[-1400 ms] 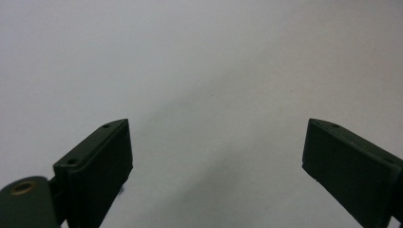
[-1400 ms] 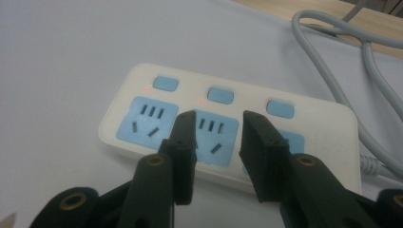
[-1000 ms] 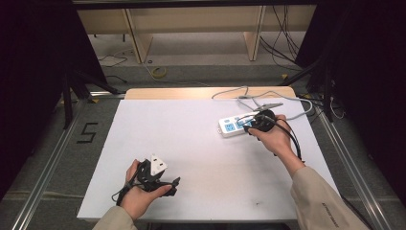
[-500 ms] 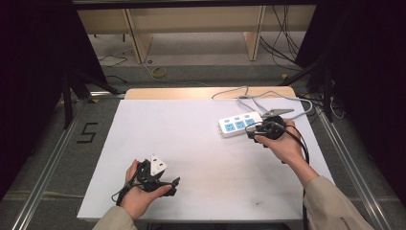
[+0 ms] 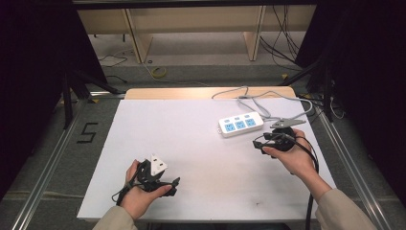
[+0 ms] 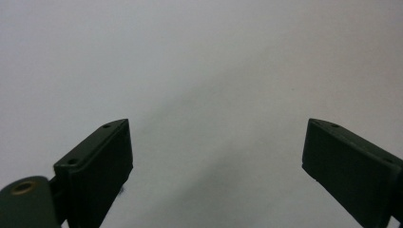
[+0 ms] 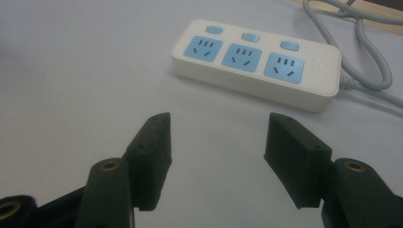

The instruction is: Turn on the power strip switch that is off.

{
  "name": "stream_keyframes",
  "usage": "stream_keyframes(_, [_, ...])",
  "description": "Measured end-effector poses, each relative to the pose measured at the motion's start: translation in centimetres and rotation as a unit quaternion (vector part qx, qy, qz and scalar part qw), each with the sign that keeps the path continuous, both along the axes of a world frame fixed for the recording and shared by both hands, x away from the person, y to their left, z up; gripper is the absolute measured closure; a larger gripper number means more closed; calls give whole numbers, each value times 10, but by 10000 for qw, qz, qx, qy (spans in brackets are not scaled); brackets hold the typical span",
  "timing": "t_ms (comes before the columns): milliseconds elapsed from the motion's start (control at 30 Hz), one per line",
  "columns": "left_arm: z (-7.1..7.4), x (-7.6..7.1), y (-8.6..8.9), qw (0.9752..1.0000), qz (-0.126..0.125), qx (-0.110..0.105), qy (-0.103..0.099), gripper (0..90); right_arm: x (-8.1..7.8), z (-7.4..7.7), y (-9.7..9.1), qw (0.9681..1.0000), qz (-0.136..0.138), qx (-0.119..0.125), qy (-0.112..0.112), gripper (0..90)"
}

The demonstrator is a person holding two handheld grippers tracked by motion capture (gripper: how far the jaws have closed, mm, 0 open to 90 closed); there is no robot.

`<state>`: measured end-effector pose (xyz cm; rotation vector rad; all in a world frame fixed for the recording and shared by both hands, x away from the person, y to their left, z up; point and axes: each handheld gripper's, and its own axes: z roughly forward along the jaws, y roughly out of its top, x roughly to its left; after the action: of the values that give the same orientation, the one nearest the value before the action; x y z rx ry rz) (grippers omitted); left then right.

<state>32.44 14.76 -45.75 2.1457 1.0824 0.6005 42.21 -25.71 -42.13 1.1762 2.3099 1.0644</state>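
The power strip lies flat on the white tabletop in the upper right of the high view, its three blue sockets facing up and its long side running slightly uphill toward the right. Its grey cord leaves the right end and loops back toward the far edge, so the strip's near long side is free of cable, and that is the side the right gripper faces.

That gripper sits just below and to the right of the strip, apart from it. Its jaws have just been opening and now stand wide with nothing between them; in the right gripper view they frame bare tabletop, with the power strip lying beyond their tips in the upper middle of the frame. Judging by this, the strip has been set down and let go, and the gripper is simply clear of it.

The left gripper rests low in the lower left of the high view, well apart from the strip, with the hand's grip around its body. In the left gripper view its jaws are spread wide over plain white surface, holding nothing. It seems parked out of the way.

Room for moving is generous: the whole middle and left of the tabletop is bare. The tight spots are on the right, where the strip, the cord loops and the tabletop's right edge lie near each other, and where the gripper's own cable trails along the forearm.
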Motion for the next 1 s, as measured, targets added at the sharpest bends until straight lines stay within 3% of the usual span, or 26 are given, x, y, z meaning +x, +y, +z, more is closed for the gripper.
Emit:
stream_keyframes(667, [0,-1,0,10000,3,-2,-9,93,-56,-13,-11,9989,291,249,-260,413])
stream_keyframes(1000, [1,0,0,10000,-5,-3,-6,93,-70,-16,-25,9983,294,364,-349,396])
